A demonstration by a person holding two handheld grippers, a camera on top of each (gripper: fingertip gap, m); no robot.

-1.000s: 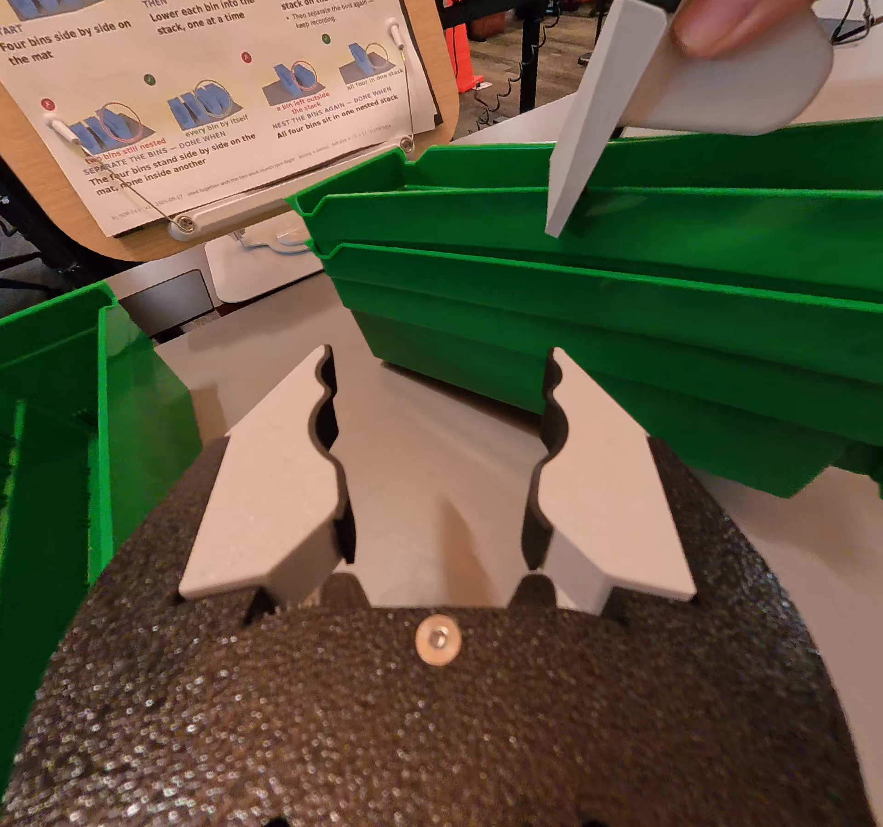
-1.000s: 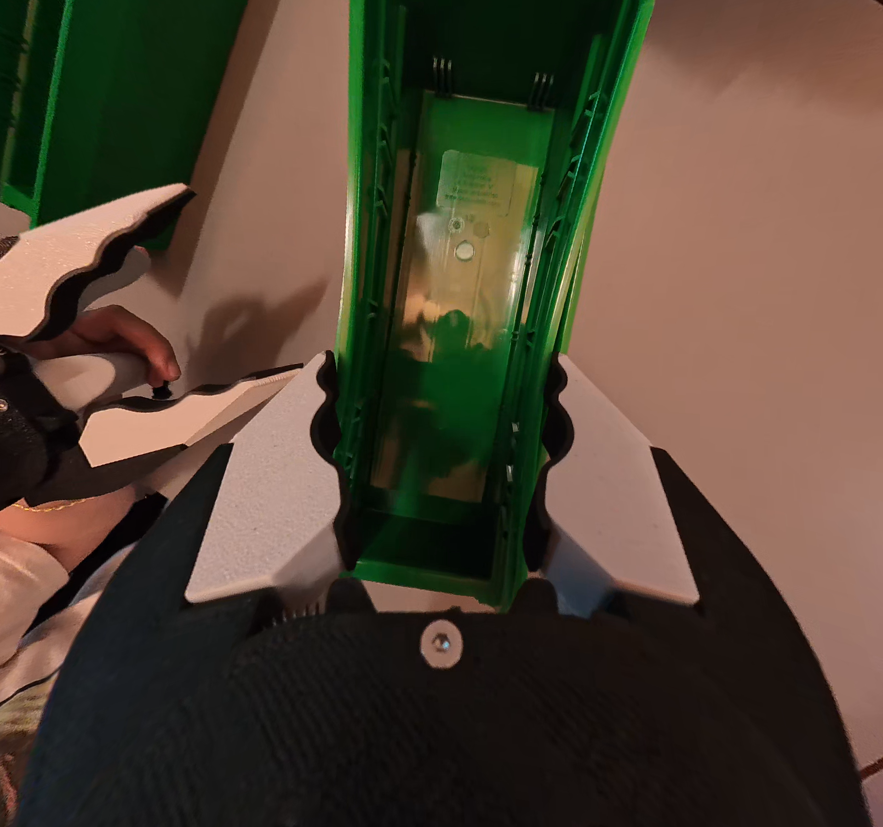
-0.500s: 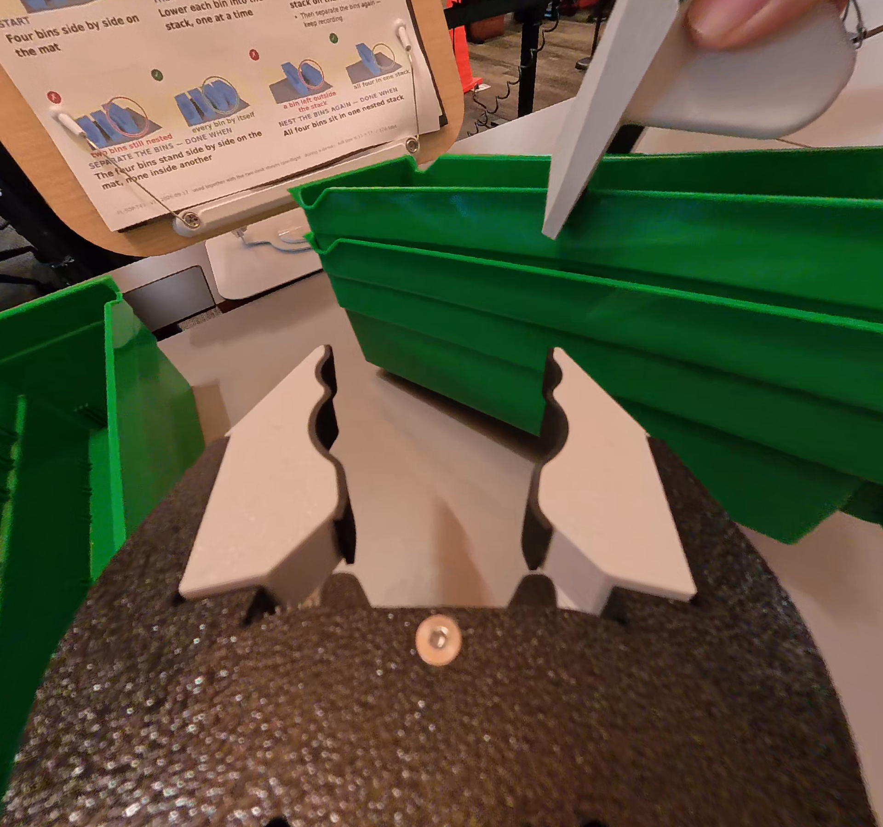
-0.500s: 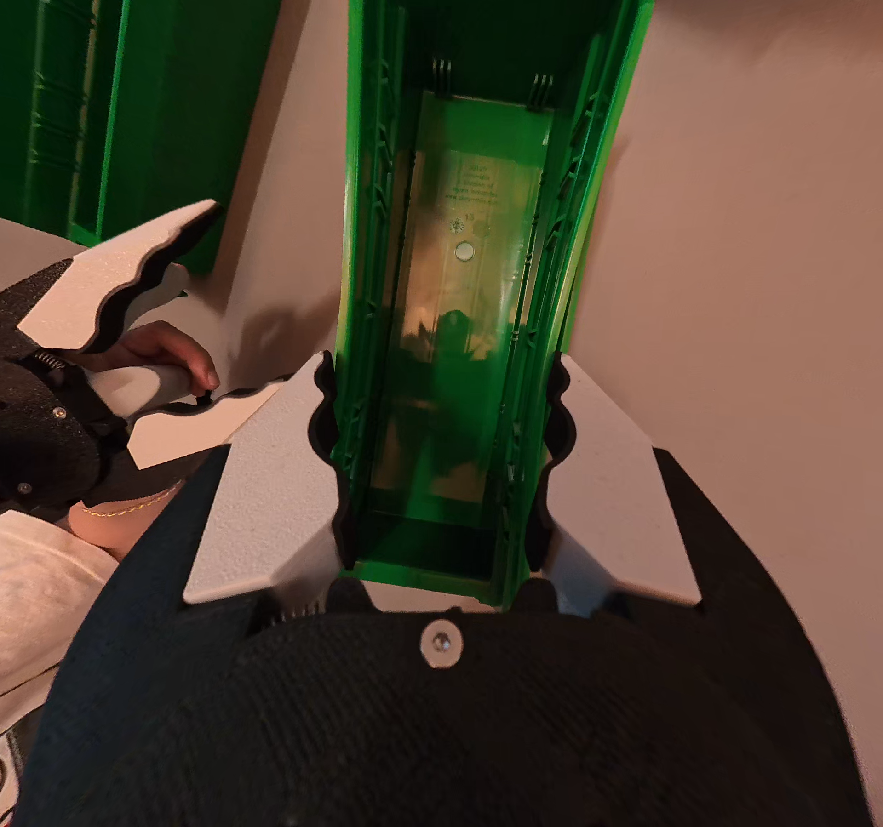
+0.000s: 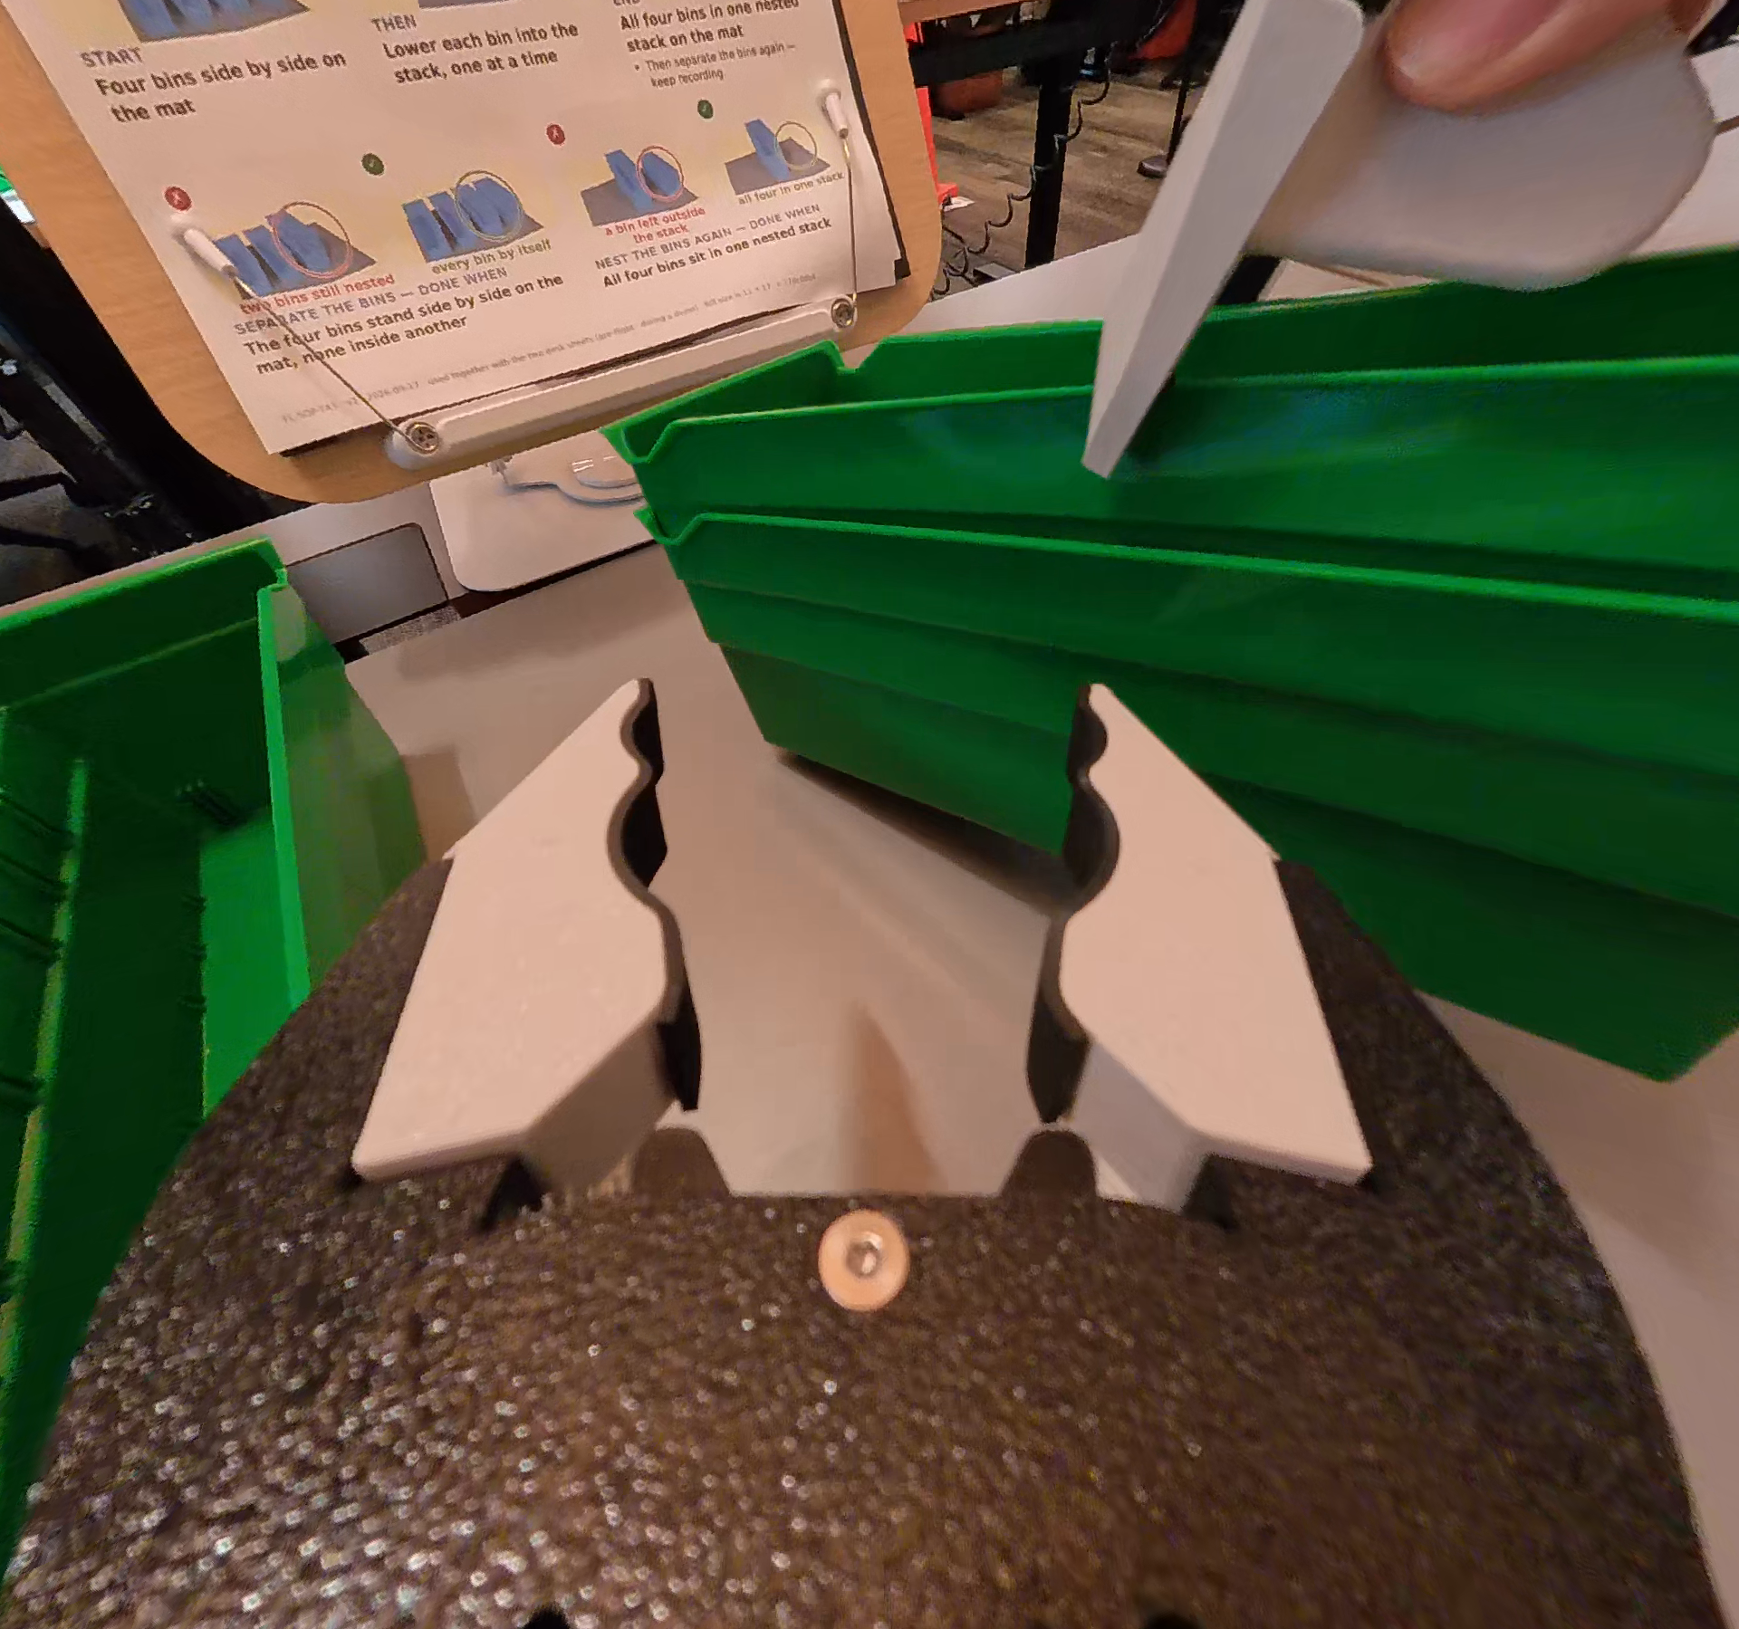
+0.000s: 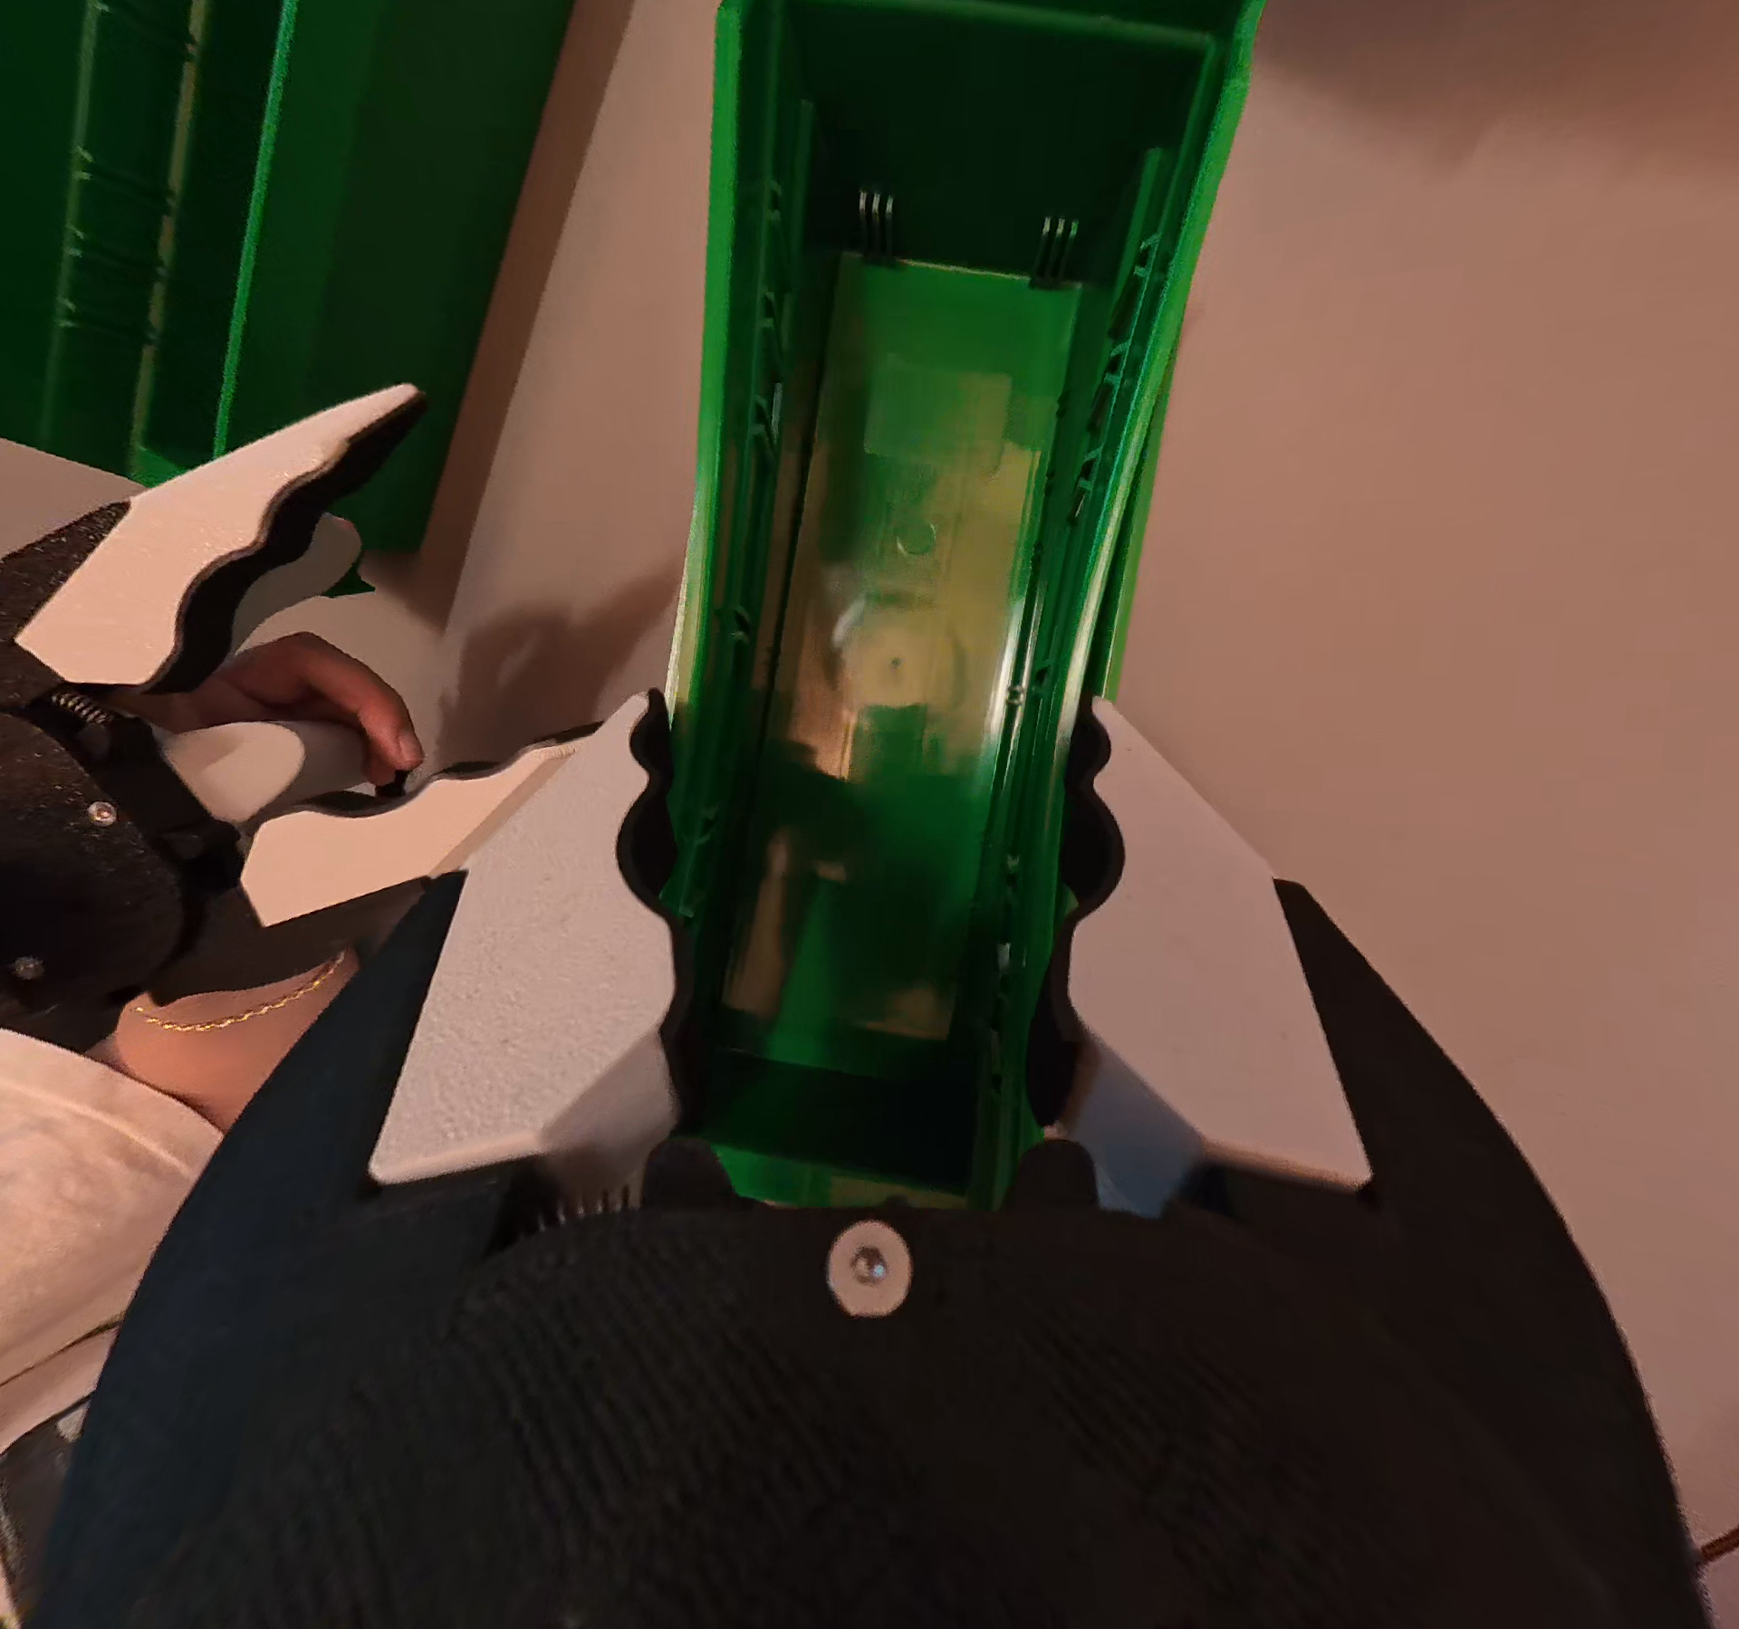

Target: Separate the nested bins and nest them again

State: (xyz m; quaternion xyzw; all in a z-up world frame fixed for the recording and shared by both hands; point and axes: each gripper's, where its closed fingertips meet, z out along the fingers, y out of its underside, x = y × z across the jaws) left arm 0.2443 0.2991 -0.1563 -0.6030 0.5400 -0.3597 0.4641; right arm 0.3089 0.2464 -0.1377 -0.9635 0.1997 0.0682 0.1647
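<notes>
On the pale table [image 5: 828, 925] we see a propped instruction board [image 5: 489, 173] at the far edge. Our left gripper [image 5: 866, 888] hangs above the table with fingers wide and empty, between a lone green bin [image 5: 141, 784] and the nested stack [image 5: 1317, 643]. Our right gripper [image 6: 870, 906] clamps the top bin [image 6: 941, 549] across its side walls, tilting it up.

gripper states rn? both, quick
Left gripper: open, holding nothing, beside the nested green bins.
Right gripper: shut on the top bin of that stack, fingers outside both long walls.
</notes>
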